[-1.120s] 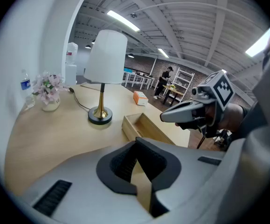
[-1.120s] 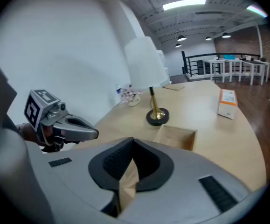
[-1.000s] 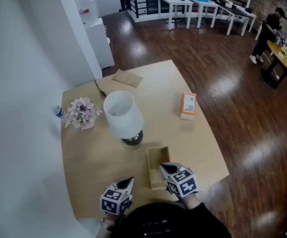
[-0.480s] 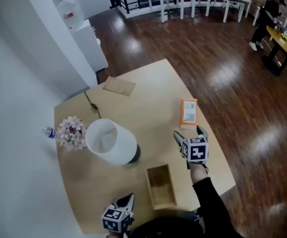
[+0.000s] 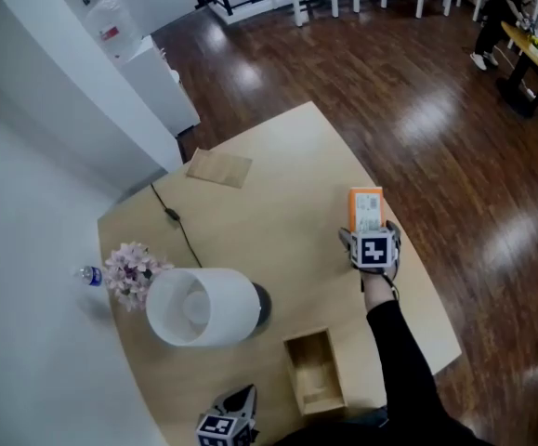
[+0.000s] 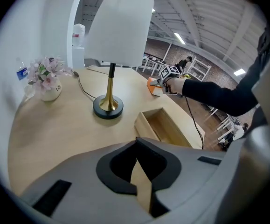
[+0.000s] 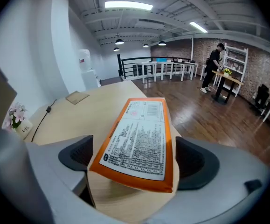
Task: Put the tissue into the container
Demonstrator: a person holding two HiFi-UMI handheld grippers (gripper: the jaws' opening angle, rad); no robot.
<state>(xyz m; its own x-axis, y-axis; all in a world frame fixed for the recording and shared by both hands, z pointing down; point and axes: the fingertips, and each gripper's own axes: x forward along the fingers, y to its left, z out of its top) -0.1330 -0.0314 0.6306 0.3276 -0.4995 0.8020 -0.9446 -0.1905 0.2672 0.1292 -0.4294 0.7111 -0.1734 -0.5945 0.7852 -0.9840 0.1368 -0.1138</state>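
Note:
The tissue pack point(image 5: 365, 210), orange with a white printed label, lies flat near the table's right edge. My right gripper point(image 5: 369, 234) is straight behind it, jaws opening. In the right gripper view the tissue pack point(image 7: 137, 141) lies between the two wide-apart jaws of the right gripper point(image 7: 135, 161), with a gap on each side. The container point(image 5: 313, 384) is an open wooden box near the front edge; it looks empty in the left gripper view point(image 6: 165, 127). My left gripper point(image 5: 239, 398) hangs at the front edge, its tips point(image 6: 135, 146) together and holding nothing.
A white-shaded lamp point(image 5: 199, 307) on a gold stem stands left of the box, its cable point(image 5: 176, 221) running to the back. A vase of flowers point(image 5: 127, 269) and a small bottle point(image 5: 90, 274) sit at the left edge. Brown paper point(image 5: 219, 167) lies at the back.
My right gripper has moved from beside the wooden box forward and right to the tissue pack, and its jaws have spread. The left gripper has stayed at the front edge.

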